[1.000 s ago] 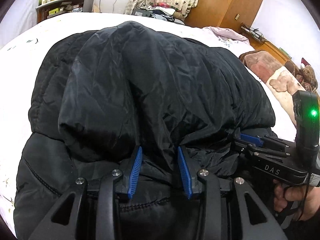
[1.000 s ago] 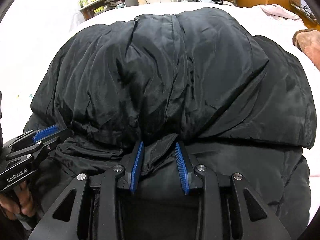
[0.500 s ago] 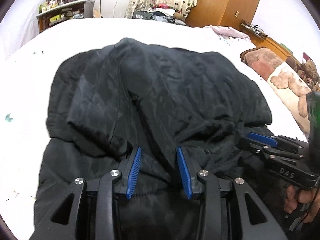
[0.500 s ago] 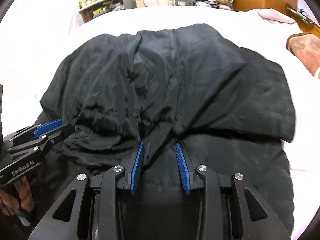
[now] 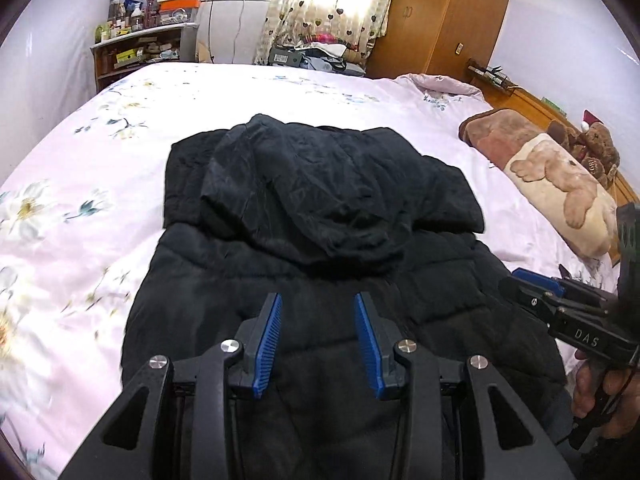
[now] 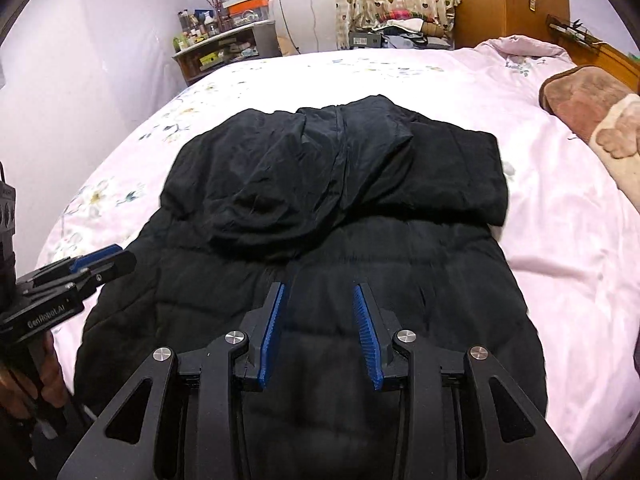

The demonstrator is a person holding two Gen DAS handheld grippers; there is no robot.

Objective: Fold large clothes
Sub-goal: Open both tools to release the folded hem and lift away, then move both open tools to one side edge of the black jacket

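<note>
A black puffer jacket (image 5: 320,216) lies on the bed, its far part folded back over the near part; it also shows in the right wrist view (image 6: 328,200). My left gripper (image 5: 318,302) is open and empty above the jacket's near half. My right gripper (image 6: 318,292) is open and empty above the same half. Each gripper shows at the edge of the other's view: the right one (image 5: 532,284) at the right, the left one (image 6: 100,262) at the left.
The bed has a pale pink floral sheet (image 5: 100,184). A brown bear-print pillow (image 5: 540,176) and a teddy bear (image 5: 592,152) lie at the right. A cluttered shelf (image 5: 140,52) and a wooden wardrobe (image 5: 440,20) stand beyond the bed.
Both grippers let go of the jacket fabric and drew back and up. The folded-over part settled flat on the jacket.
</note>
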